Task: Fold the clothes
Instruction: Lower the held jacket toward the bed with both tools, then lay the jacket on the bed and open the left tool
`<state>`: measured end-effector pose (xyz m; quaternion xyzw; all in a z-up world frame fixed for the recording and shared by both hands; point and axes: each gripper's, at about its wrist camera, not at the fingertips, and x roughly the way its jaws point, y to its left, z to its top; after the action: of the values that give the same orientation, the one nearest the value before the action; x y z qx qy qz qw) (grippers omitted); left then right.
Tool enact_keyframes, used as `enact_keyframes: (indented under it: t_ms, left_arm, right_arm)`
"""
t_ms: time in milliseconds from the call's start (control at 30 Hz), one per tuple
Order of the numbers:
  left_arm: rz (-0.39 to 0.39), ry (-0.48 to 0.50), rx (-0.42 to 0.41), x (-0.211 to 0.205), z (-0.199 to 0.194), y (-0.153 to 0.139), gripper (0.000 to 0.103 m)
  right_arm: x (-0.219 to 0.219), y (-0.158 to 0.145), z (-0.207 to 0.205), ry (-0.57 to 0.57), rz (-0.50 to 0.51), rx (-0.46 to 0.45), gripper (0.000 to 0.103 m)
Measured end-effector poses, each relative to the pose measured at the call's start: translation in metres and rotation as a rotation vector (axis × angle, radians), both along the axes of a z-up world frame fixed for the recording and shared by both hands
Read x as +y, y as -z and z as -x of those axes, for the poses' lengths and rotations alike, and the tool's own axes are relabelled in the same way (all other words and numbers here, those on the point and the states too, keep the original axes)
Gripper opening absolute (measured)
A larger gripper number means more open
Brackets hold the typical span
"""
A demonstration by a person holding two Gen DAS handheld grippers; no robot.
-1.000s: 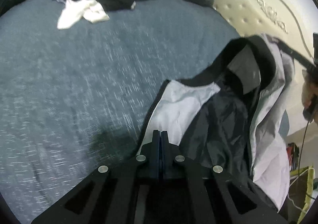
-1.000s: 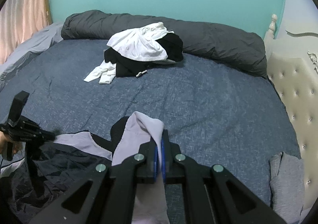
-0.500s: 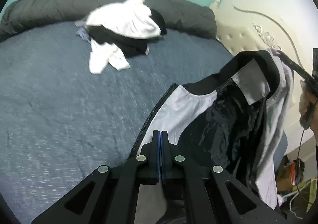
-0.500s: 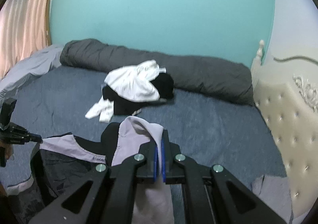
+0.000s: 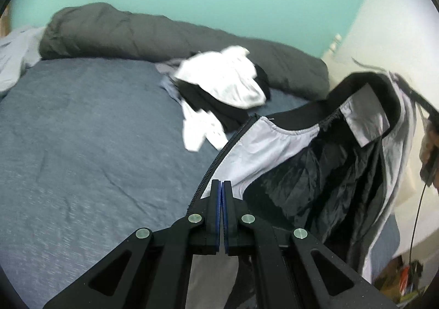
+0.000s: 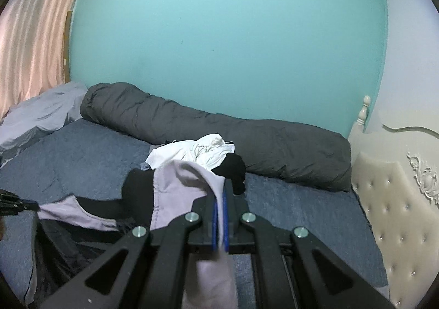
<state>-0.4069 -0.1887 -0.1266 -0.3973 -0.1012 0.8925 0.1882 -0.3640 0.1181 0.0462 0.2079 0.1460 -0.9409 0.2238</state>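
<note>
We have the pale lilac zip-up jacket with black collar and glossy black lining (image 5: 277,144) hanging in the air above the blue bed (image 5: 82,158), spread between our two hands, its front open toward the left wrist camera. It looks light and thoroughly limp: the thin shell sags between the two holds, and the shiny lining probably slides against itself, so we judge that it will slump out of any fold unless it is laid flat first. The firmer black collar and the zip edge (image 5: 216,163) seem the best places to take hold, since they carry the shape. The left gripper (image 5: 221,185) has its fingers clenched on the lilac front panel just beside the zip. The right gripper (image 6: 219,196) is likewise clenched on a fold of lilac cloth near the collar, with fabric draping over and below it. No container is in view. The other clothes, a loose heap of white and black garments (image 5: 222,89), lie straight on the bed in front of the rolled dark grey duvet (image 6: 219,133), with a cream tufted headboard (image 6: 397,199) at the right.
</note>
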Motion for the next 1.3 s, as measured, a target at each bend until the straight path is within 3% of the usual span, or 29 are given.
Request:
enact_keyframes:
  t_ms: [133, 333, 533, 667, 833, 933, 1100, 1300]
  left_arm:
    - [0.003, -0.010, -0.013, -0.008, 0.012, 0.016, 0.001]
    - [-0.019, 0.021, -0.087, 0.006, 0.025, 0.073, 0.001]
    - [-0.028, 0.072, -0.149, 0.046, 0.035, 0.123, 0.001]
    - [-0.010, 0.130, -0.174, 0.085, 0.039, 0.146, 0.001]
    - [0.017, 0.174, -0.201, 0.131, 0.040, 0.173, 0.001]
    - [0.039, 0.210, -0.204, 0.155, 0.040, 0.182, 0.001]
    - [0.015, 0.231, -0.227, 0.180, 0.042, 0.186, 0.001]
    - [0.019, 0.246, -0.202, 0.181, 0.031, 0.166, 0.008]
  right_arm:
    - [-0.015, 0.043, 0.030, 0.012, -0.030, -0.085, 0.003]
    - [-0.026, 0.140, 0.058, 0.010, -0.062, -0.242, 0.003]
    - [-0.028, 0.223, 0.077, 0.017, -0.095, -0.369, 0.003]
    - [-0.015, 0.262, 0.082, 0.045, -0.056, -0.436, 0.007]
    - [0.016, 0.282, 0.066, 0.078, 0.082, -0.454, 0.022]
    - [0.043, 0.283, 0.047, 0.097, 0.195, -0.452, 0.044]
    - [0.084, 0.290, 0.007, 0.099, 0.384, -0.493, 0.045]
    - [0.096, 0.306, -0.039, 0.051, 0.422, -0.539, 0.045]
